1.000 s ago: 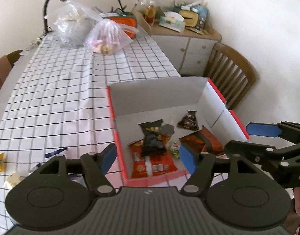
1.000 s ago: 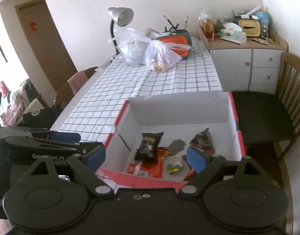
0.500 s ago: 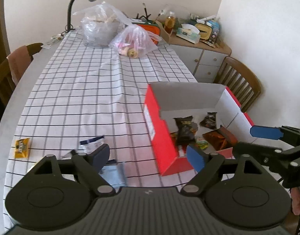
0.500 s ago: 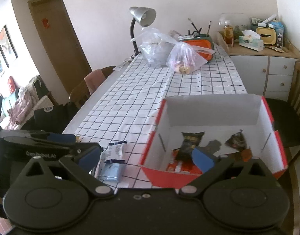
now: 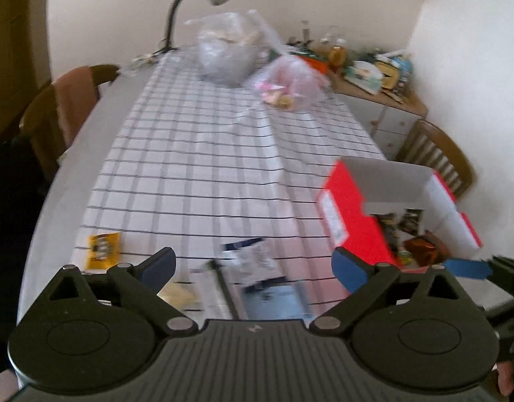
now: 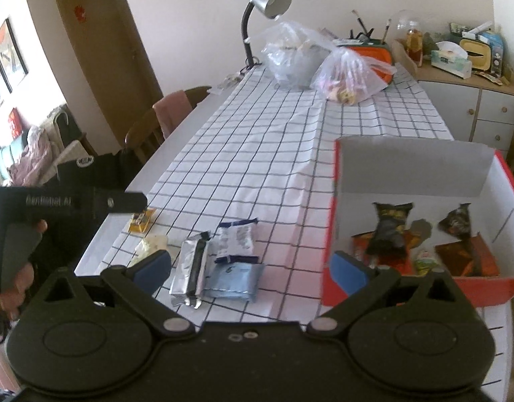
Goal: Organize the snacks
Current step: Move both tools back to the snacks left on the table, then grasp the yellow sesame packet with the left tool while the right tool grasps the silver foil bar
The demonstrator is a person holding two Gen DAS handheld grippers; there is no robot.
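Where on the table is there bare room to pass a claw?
Free: the checked cloth between the plastic bags and the loose packets, left of the red box. Crowded: the near-left corner of packets, and the box floor.

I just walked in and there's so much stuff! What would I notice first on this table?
Probably the bright red cardboard box on the right of the checked tablecloth, with dark and orange snack packets inside. Next, the loose silver and blue foil packets lying left of the box, and the small yellow packet near the table's left edge.
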